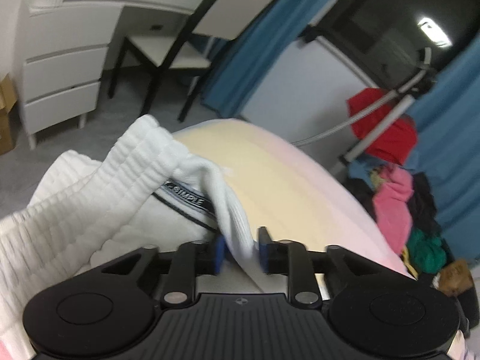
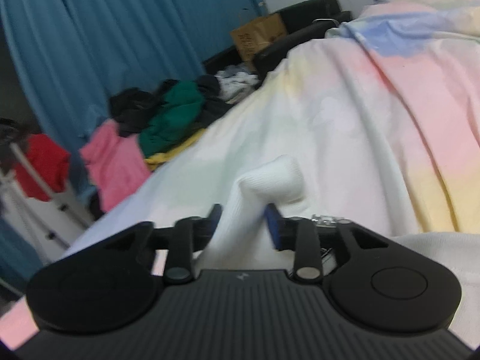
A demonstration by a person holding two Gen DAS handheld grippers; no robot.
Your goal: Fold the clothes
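Observation:
A white ribbed garment [image 1: 90, 198] with a grey band printed "SIMPLE" hangs lifted over the pastel bed [image 1: 270, 165]. My left gripper [image 1: 241, 250] is shut on a fold of its white fabric, which runs between the blue pads. In the right wrist view my right gripper [image 2: 244, 225] is shut on another white fold [image 2: 270, 180] of the garment, bunched above the fingers, over the bedspread [image 2: 390, 105]. More white fabric lies at lower right [image 2: 435, 255].
A pile of pink, green, black and yellow clothes [image 2: 156, 129] lies beside the bed, also in the left wrist view [image 1: 399, 204]. A red garment hangs on a rack [image 1: 384, 126]. Blue curtains, a black chair [image 1: 168, 51], white drawers and a paper bag [image 2: 258, 39] stand around.

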